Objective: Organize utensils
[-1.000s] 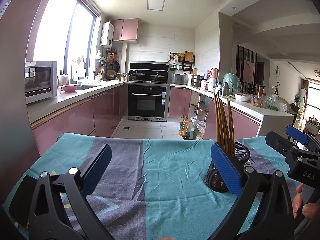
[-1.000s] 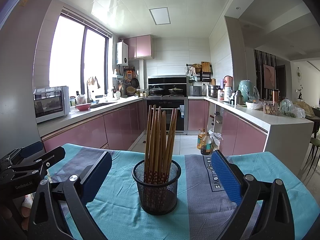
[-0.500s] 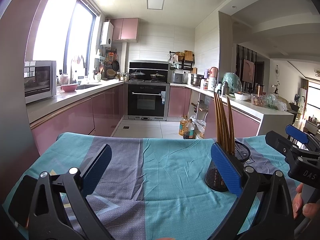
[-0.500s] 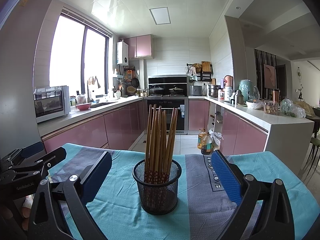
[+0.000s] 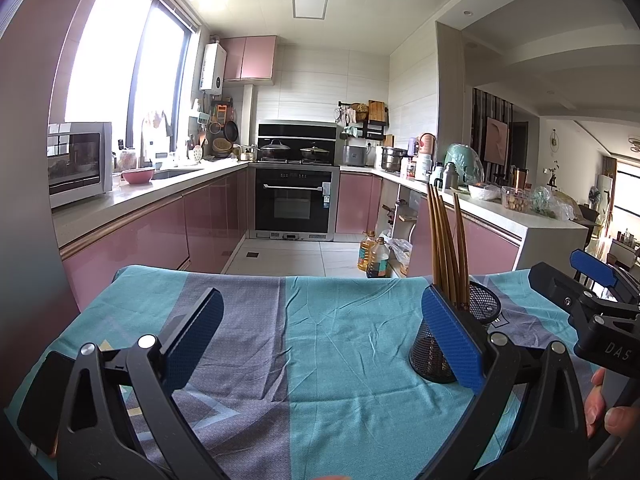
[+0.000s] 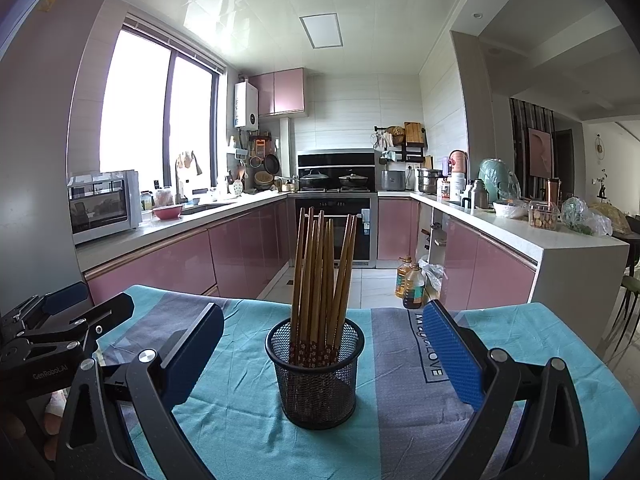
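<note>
A black mesh holder (image 6: 315, 372) stands upright on the teal and grey tablecloth (image 6: 400, 408), with several brown chopsticks (image 6: 320, 264) standing in it. My right gripper (image 6: 320, 354) is open, and the holder sits between its blue pads without touching them. In the left wrist view the same holder (image 5: 480, 312) shows partly behind the right pad (image 5: 450, 340), chopsticks (image 5: 446, 248) rising above it. My left gripper (image 5: 322, 336) is open over bare cloth, to the left of the holder. The right gripper (image 5: 592, 292) shows at the right edge there.
The table's far edge (image 5: 320, 274) drops to a tiled kitchen floor with oil bottles (image 5: 374, 254). Pink cabinets (image 6: 248, 248), an oven (image 5: 294, 204) and a white counter (image 6: 560, 240) lie beyond. A hand (image 5: 608, 408) grips the right tool's handle.
</note>
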`<state>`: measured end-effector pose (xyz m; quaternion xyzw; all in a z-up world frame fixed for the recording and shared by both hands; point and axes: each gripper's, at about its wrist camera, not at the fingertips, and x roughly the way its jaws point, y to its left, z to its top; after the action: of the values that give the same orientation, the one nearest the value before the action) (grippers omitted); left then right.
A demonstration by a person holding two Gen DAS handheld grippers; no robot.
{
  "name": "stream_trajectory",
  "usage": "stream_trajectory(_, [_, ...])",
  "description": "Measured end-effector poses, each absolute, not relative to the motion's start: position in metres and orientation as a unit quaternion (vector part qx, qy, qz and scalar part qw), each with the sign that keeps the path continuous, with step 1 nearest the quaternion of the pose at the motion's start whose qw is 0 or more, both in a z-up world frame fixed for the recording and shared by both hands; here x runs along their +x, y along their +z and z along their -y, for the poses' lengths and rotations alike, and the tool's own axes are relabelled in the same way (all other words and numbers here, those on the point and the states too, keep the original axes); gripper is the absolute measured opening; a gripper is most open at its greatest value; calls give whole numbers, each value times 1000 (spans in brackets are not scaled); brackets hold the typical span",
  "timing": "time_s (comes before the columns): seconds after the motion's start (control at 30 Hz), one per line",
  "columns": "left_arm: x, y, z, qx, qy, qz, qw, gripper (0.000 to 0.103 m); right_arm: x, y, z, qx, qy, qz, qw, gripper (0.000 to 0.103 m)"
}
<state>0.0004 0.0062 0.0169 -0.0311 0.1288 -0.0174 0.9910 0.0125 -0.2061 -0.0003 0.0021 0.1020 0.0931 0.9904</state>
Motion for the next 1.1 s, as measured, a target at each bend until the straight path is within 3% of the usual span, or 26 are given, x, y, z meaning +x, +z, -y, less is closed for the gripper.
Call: stream_trajectory(1.1, [-3, 10, -5, -30, -20, -135, 990, 98, 13, -5, 208, 4, 94, -108, 990, 96])
